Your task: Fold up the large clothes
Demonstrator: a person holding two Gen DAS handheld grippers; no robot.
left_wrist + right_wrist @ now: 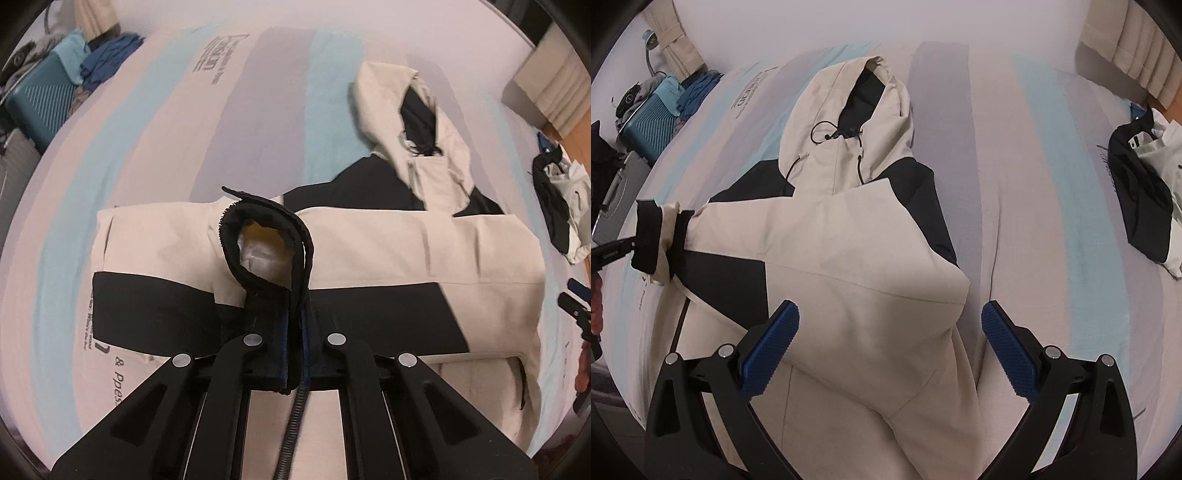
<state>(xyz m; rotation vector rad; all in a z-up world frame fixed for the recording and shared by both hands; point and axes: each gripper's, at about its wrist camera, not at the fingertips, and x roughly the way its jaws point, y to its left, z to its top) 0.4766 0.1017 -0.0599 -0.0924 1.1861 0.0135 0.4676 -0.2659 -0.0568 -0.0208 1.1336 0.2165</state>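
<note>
Left gripper (293,332): fingers pressed together on the black cuff (266,236) of the jacket's sleeve (155,236). Cuff loop stands up out of the jaws, lining visible inside. From the right wrist view the same cuff (646,236) is held out past the left edge of the garment, sleeve drawn across the chest.

Right gripper (890,343): jaws spread wide, holding nothing, poised over the cream shoulder area with its blue pads (772,347) on either side of a raised bulge of fabric.

Jacket (849,258): cream and black, lying on the striped bed sheet (1034,184), hood (857,110) toward the far end, body roughly flat. A second dark garment (1141,199) sits well apart near the right edge of the bed. Blue suitcase (646,122) off the far left corner.

Judgement: sleeve fold in progress, task early to middle.

Risks from here:
- Grip is on the cuff only (a thick, stiff band); a sideways tug could slip it out, dropping the sleeve short of the fold line.
- Pulling the sleeve without the body pinned may drag the whole jacket over the sheet, skewing it.
- Bulge under the right gripper looks like trapped air or bunched layers; pressing or pinching there could set a crease or catch only the top layer.
- Hood drawcords (827,136) lie loose and could snag.
</note>
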